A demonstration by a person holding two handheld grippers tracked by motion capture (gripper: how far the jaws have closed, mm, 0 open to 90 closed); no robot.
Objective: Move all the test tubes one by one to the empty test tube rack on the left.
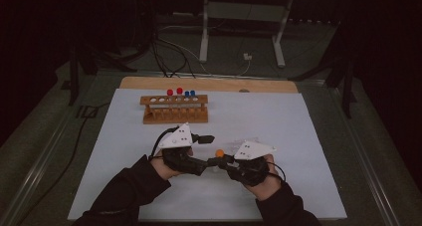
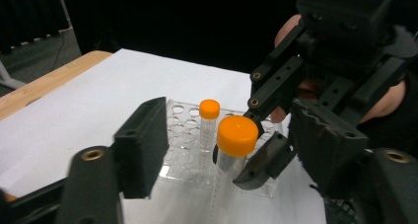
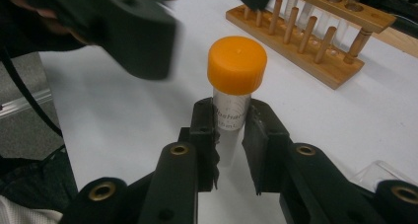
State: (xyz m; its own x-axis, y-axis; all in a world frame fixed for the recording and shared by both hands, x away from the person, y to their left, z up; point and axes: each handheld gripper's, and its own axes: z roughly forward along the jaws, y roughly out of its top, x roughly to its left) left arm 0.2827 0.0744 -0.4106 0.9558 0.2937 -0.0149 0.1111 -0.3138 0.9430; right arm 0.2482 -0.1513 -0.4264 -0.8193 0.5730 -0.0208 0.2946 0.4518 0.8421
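A clear tube with an orange cap (image 3: 236, 58) stands upright in my right gripper (image 3: 231, 135), whose jaws are shut on the tube's body just below the cap. In the high view the same cap (image 1: 217, 152) sits between the two hands near the table's front. My left gripper (image 2: 229, 150) faces the right one, its jaws standing on either side of the orange cap (image 2: 237, 134) with a gap at each side, so it is open. One blurred left jaw hangs close above and left of the cap in the right gripper view.
A clear plastic rack (image 2: 183, 135) behind the held tube carries a second orange-capped tube (image 2: 209, 110). A wooden rack (image 1: 174, 109) with red and blue capped tubes stands farther back on the white mat (image 1: 278, 116). The wooden table edge (image 1: 209, 83) lies beyond.
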